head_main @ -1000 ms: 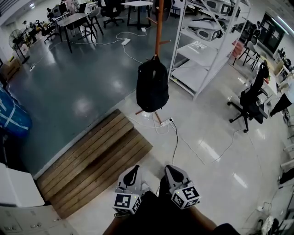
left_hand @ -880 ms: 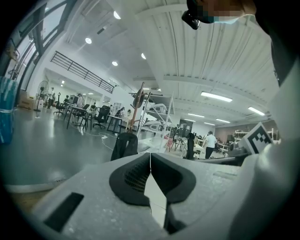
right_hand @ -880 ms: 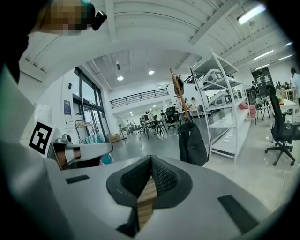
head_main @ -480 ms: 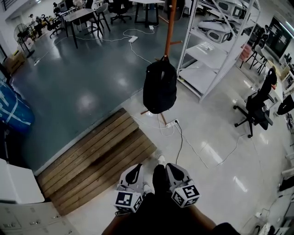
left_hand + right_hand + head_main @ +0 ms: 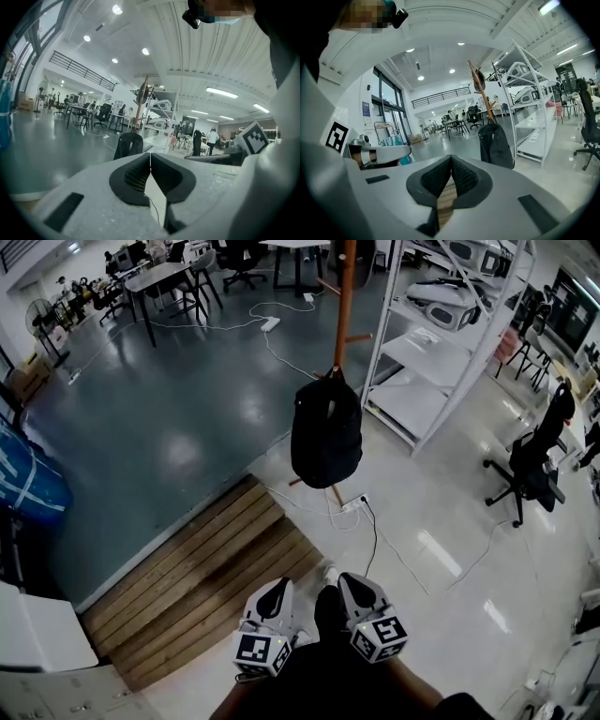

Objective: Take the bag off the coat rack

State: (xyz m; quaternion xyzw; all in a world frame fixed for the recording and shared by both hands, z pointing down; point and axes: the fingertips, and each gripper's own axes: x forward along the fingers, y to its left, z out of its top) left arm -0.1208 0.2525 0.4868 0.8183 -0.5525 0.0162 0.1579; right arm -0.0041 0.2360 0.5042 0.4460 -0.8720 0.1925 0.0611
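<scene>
Noted black bag (image 5: pixel 325 432) hanging from coat rack (image 5: pixel 344 296) peg, well ahead. Found left gripper (image 5: pixel 275 589) and right gripper (image 5: pixel 351 585) closed tight, empty, carried low pending approach.

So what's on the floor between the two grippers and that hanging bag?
Head view: mostly bare shiny floor, with a white power strip and a dark cable.

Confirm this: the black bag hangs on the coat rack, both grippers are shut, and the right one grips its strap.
Not quite. The right gripper grips nothing: the right gripper view shows its jaws closed on air, far from the bag. The bag does hang on the coat rack, and the left gripper is shut too.
</scene>
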